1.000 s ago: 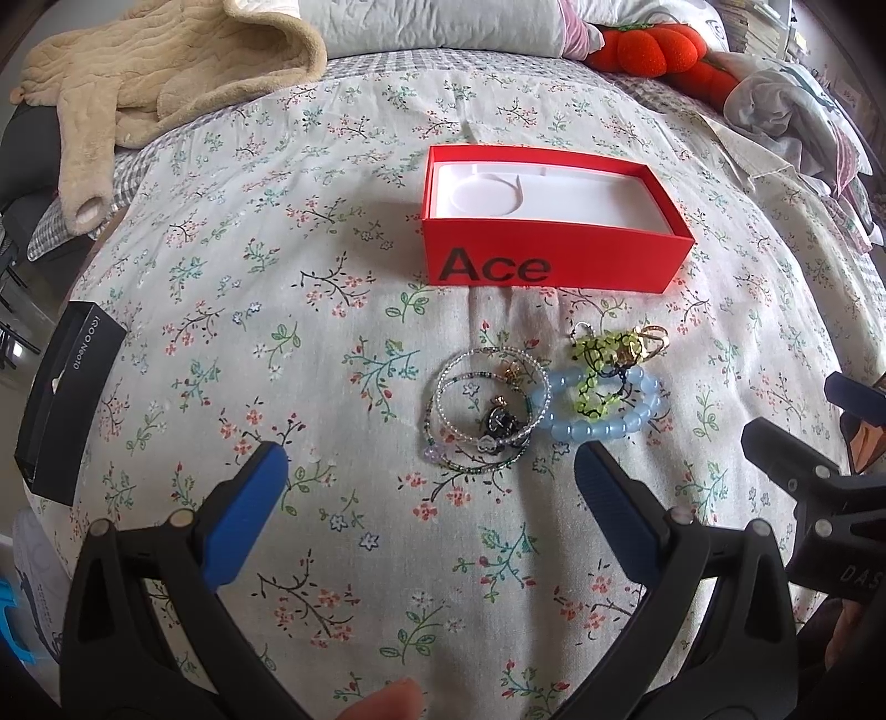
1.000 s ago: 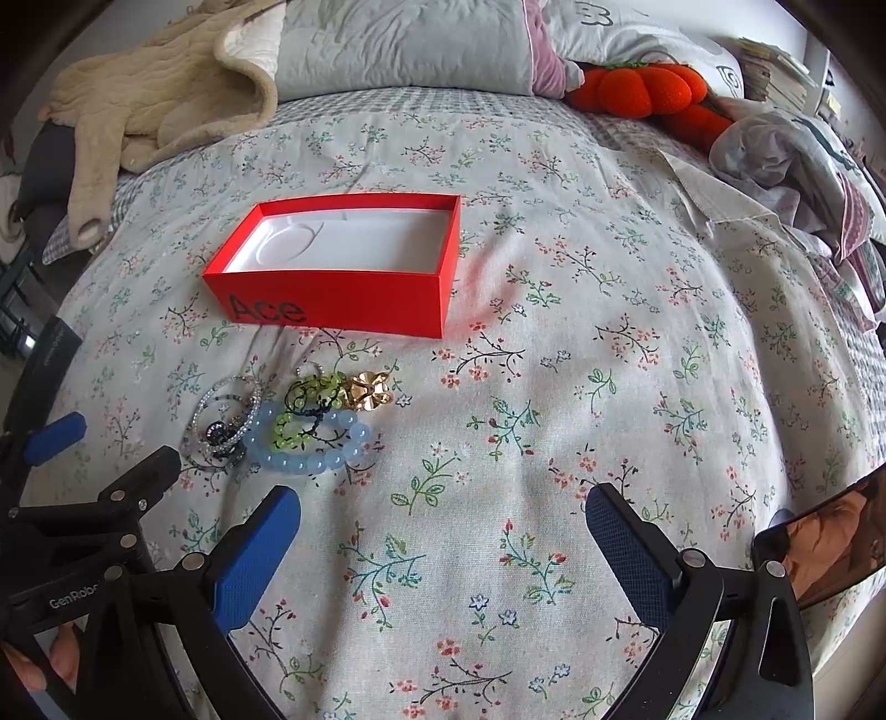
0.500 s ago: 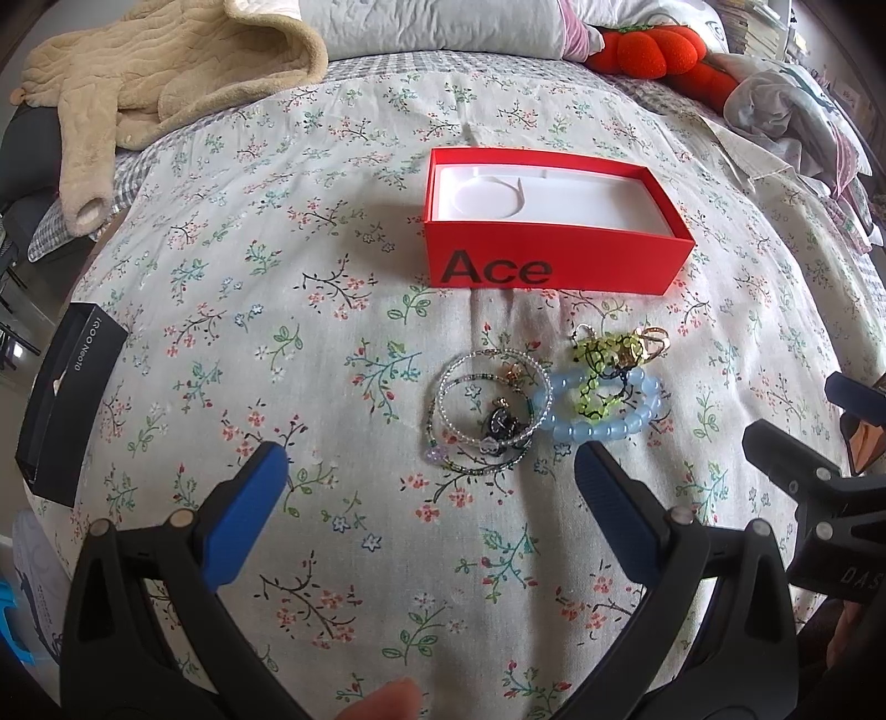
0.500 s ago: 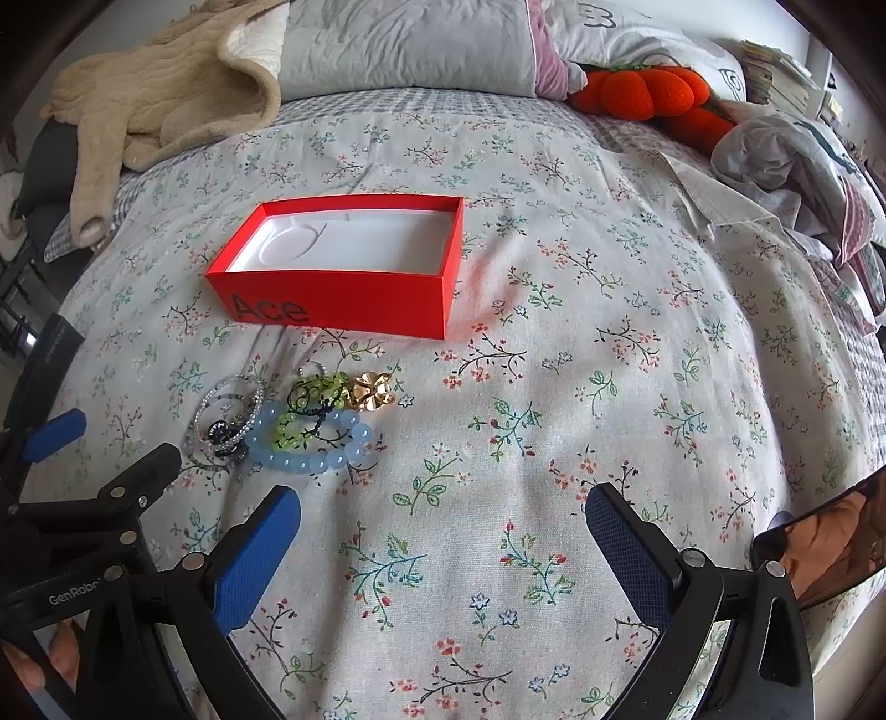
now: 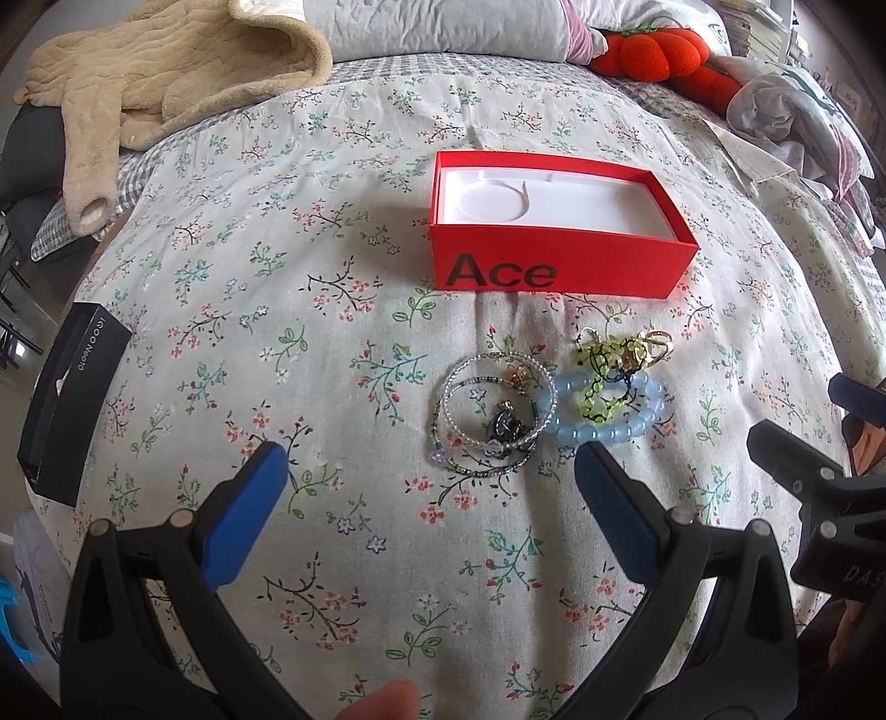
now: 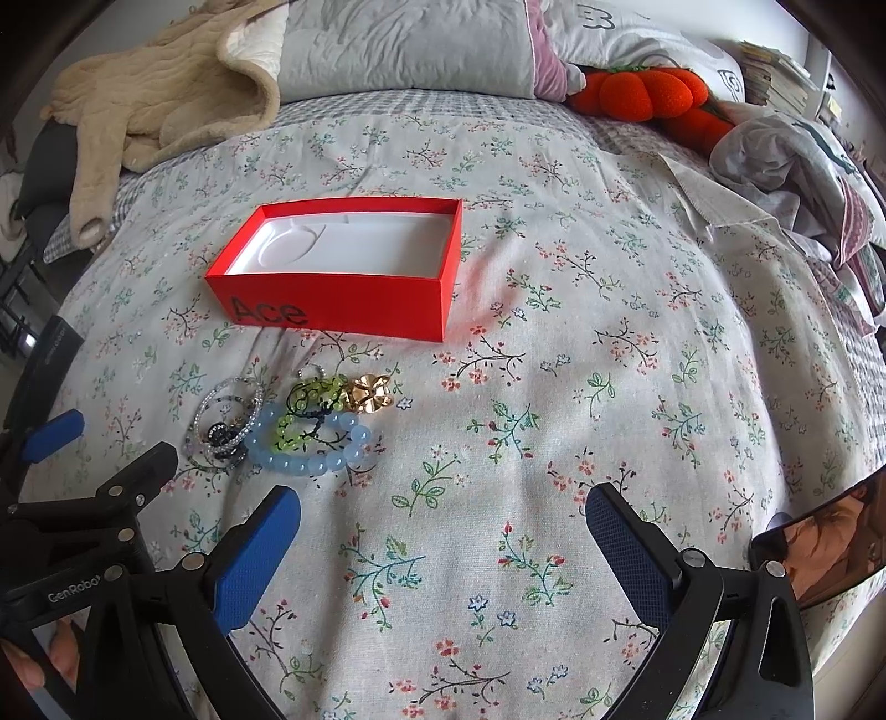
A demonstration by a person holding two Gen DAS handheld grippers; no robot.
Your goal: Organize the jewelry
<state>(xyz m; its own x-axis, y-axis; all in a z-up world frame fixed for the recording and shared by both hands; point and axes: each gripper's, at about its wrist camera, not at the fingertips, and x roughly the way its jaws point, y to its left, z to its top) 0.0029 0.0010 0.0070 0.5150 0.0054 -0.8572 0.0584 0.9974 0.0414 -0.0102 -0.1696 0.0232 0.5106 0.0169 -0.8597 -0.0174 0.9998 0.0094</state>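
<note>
An open red "Ace" box with a white liner lies on the floral bedspread. In front of it lies a jewelry pile: silver beaded bangles with a dark charm, a pale blue bead bracelet, a green bead bracelet and a gold piece. My left gripper is open and empty, just short of the bangles. My right gripper is open and empty, to the right of the pile.
A black box lies at the bed's left edge. A beige fleece garment, pillows, an orange plush and crumpled clothes line the back and right. A phone lies by the right gripper.
Both views have shifted only slightly; the box and jewelry sit a touch lower in frame. Nothing was grasped or moved.
</note>
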